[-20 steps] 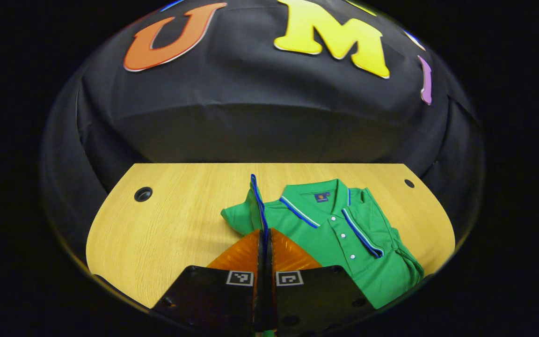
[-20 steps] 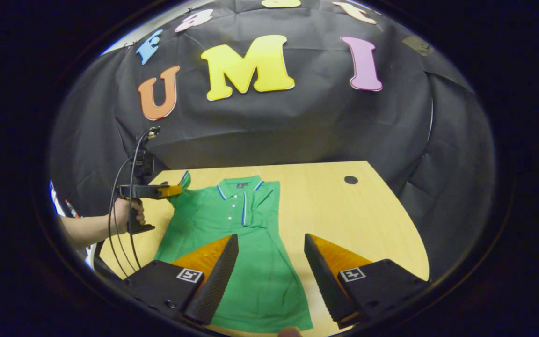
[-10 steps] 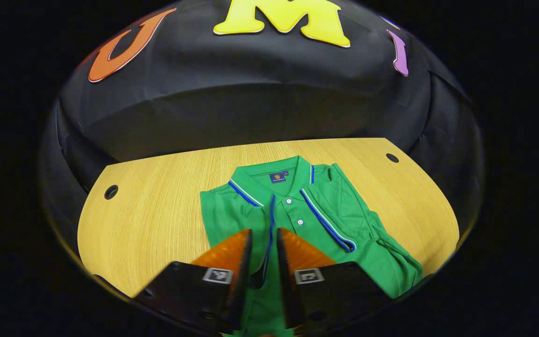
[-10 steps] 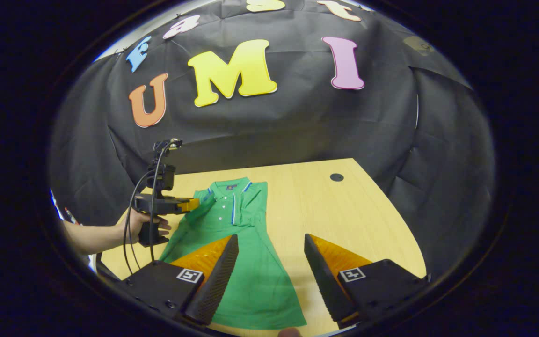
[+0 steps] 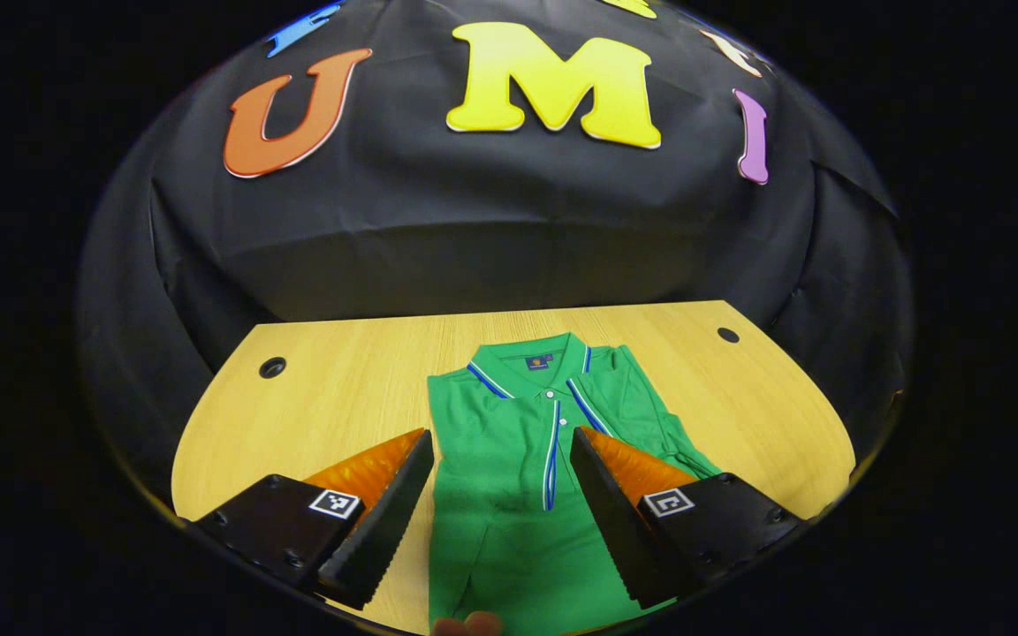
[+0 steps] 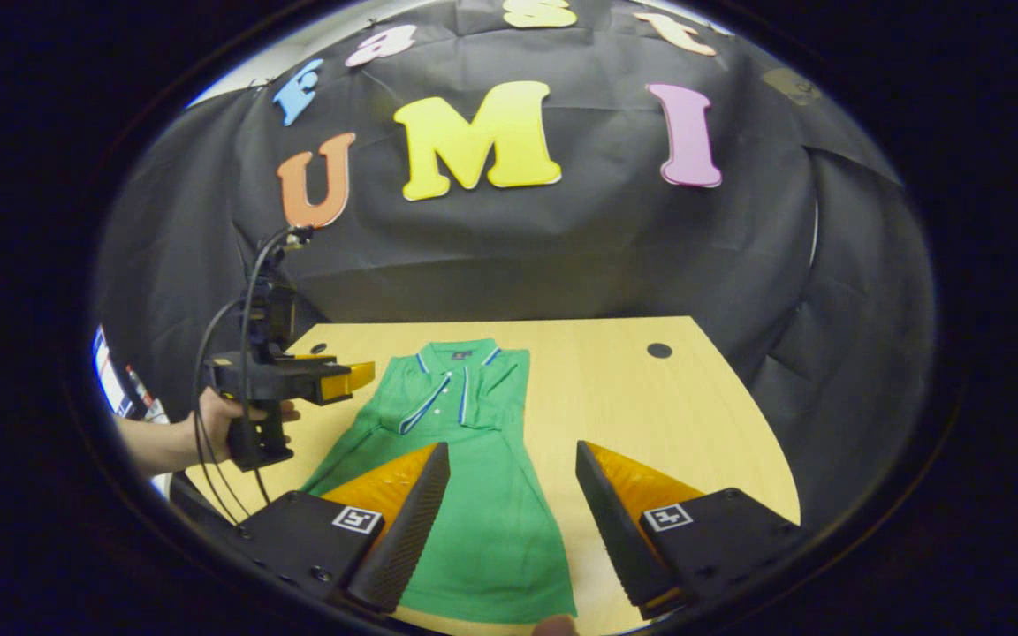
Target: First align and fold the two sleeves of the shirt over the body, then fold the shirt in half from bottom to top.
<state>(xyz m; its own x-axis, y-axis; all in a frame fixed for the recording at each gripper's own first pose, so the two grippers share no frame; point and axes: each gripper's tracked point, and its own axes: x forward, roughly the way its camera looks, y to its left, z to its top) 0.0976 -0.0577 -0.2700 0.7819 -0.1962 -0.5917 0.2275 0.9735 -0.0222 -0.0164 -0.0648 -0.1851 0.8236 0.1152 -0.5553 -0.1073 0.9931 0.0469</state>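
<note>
The green polo shirt [image 5: 518, 459] is laid flat on the wooden worktop [image 5: 350, 389], collar toward the far edge and hem toward the near edge. Both sleeves are seen folded inward over the body: the left sleeve [image 6: 412, 402] lies across the chest with its blue-and-white cuff band slanting toward the placket, and the right sleeve [image 6: 505, 389] is folded in alongside it, so that the upper body is narrowed to a rough column. In the left gripper view the right-hand side of the shirt is seen bunched in a few creases near the fold. Below the sleeves the body widens toward the hem, which is spread close to the near edge in the right gripper view.

The left gripper [image 5: 500, 468] is held wide apart above the shirt's chest, nothing being held between its fingers. In the right gripper view it [image 6: 345, 380] is seen just beside the shirt's left shoulder, raised off the cloth, gripped by a hand [image 6: 226, 420] with black cables looping from it.

The right gripper [image 6: 509, 495] is likewise spread wide and empty, poised over the lower body of the shirt.

Two round holes [image 5: 272, 367] are set in the worktop near its far corners, well apart from the shirt.
</note>
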